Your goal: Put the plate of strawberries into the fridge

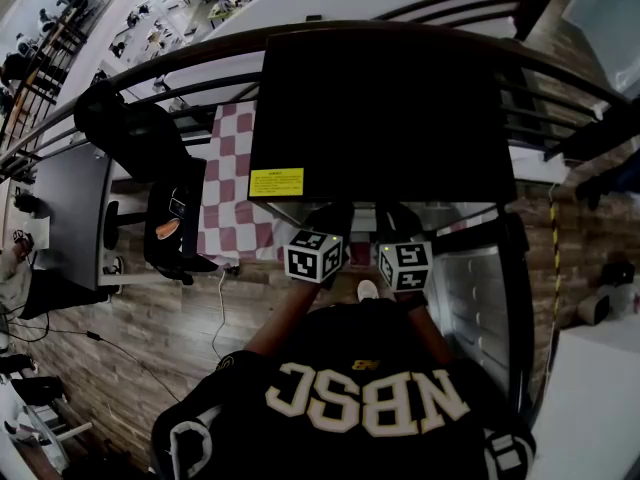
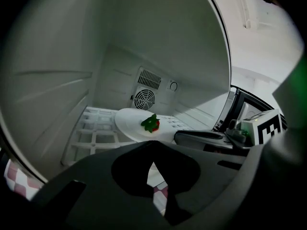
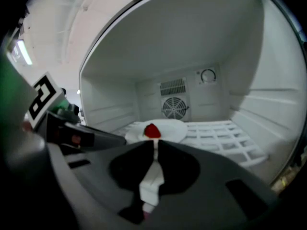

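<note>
Pinches near rim of plate [image 3: 173, 127] in right claw [image 3: 155, 145], level to steady strawberry [image 3: 152, 131] over wire shelf [image 3: 221, 136] of fridge [image 3: 271, 80]; holds left claw [image 2: 152, 148] pressed together, empty, clear at left.

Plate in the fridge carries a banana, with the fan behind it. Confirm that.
No. The plate in the fridge carries a strawberry, not a banana; the fan is behind it. The right gripper view shows this.

Inside the fridge [image 3: 192, 56], a white grid shelf [image 3: 225, 135] lies under a white plate [image 3: 172, 128] bearing one strawberry [image 3: 152, 131]; contact unclear.
</note>
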Demonstrator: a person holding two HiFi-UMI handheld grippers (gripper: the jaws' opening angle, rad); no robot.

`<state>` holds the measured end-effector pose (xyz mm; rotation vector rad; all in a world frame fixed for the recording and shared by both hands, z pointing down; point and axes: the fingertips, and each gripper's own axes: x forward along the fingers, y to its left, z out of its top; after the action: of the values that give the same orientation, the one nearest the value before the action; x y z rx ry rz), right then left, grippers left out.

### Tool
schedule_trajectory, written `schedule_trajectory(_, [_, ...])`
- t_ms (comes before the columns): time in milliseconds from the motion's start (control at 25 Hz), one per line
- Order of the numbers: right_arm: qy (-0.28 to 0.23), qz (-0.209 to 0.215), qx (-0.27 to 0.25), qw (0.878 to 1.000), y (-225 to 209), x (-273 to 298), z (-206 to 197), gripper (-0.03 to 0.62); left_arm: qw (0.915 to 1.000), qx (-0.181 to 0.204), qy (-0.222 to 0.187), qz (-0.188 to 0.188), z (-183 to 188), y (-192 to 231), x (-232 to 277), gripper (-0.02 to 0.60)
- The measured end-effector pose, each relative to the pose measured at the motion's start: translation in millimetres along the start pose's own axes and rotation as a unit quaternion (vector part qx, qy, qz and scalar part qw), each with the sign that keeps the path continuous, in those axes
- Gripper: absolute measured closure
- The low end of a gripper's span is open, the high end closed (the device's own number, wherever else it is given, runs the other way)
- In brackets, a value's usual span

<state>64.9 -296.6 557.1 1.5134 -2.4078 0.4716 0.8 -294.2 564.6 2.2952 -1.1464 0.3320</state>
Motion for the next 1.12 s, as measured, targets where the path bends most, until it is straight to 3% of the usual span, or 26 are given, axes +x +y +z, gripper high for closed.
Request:
schedule_trajectory(440, [-0.011,-0.003,0.011,1.000,8.1,-9.4,1.0,0.551,0.9990,0.008,-0.043,0.006,7.2,-1.8,-20.6,0.565])
schedule_trajectory(880, [-0.023,0.006,0.007,1.000,37.1,-43.8,-5.8,0.568,0.9958,0.007,-0.089,-0.020,-1.7,-20.3,-57.3,0.565])
schedule_trajectory(1120, [-0.054,-0.013,0.003,0.998,45.3,-71.5,-0.8,0.571,0.9926,0.020,-0.115,-0.032,-2.9,-36.2,-80.7,0.565])
